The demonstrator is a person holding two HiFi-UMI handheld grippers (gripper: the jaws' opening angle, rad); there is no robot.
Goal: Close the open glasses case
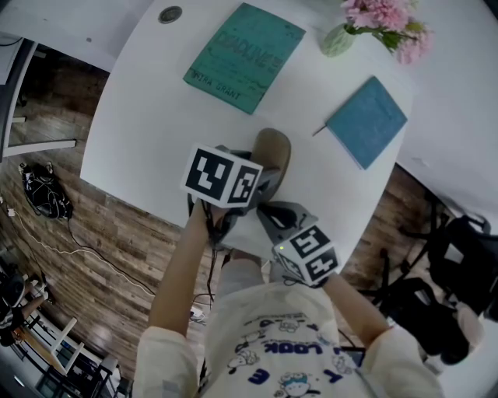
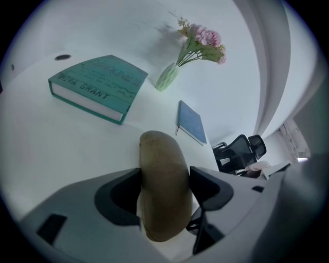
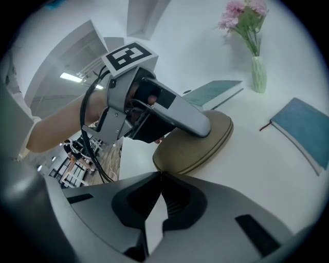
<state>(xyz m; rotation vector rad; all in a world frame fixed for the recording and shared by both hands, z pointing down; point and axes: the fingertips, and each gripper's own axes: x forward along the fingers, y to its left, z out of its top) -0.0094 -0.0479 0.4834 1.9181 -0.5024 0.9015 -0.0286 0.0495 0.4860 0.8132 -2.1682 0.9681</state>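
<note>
An olive-brown glasses case (image 1: 274, 149) lies on the white table (image 1: 156, 116) near its front edge, with its lid down on the base. My left gripper (image 1: 263, 176) is shut on the case's near end. In the left gripper view the case (image 2: 159, 154) fills the gap between the two jaws of the left gripper (image 2: 165, 175), and both pads press on its sides. My right gripper (image 3: 161, 175) is shut and empty, its tips just short of the case (image 3: 200, 146). In the head view the right gripper (image 1: 266, 210) sits just behind the left one.
A teal book (image 1: 245, 54) lies at the back of the table, a blue notebook (image 1: 366, 120) to the right, and a green vase of pink flowers (image 1: 338, 39) behind it. A round grommet (image 1: 170, 14) is far left. Black office chairs (image 1: 459, 264) stand right of the table.
</note>
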